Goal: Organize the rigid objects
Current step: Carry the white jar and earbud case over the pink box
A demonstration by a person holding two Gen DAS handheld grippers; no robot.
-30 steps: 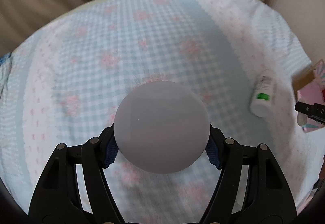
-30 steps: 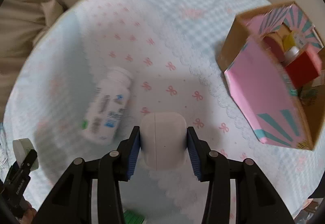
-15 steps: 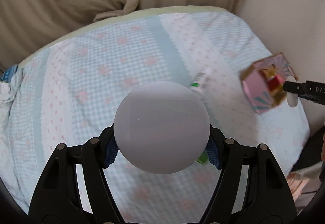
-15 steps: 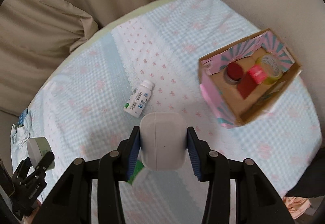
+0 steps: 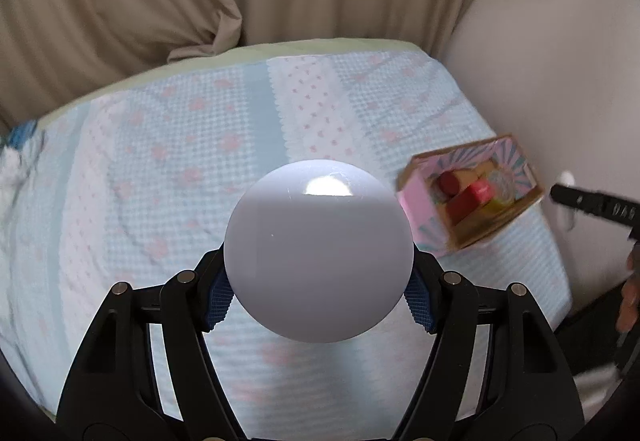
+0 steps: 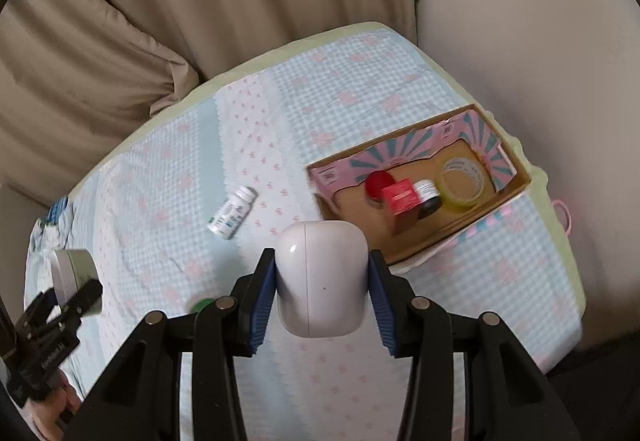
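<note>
White earbud case clamped in right jaws, round jar in left; labels unreadable.

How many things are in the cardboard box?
4 that I can see in the cardboard box: a red round lid at the left, a red box, a small white-capped jar, and a tape roll at the right. More could hide behind them.

Black plastic gripper frames filling the lower part of both wrist views. Left gripper: twin forked arms per side, silver round screws at the joints, ribbed blue pads inside. Right gripper: same black build, silver screws, blue ridged pads. White lettering, too small to read, along the black finger at right edge of left view.
</note>
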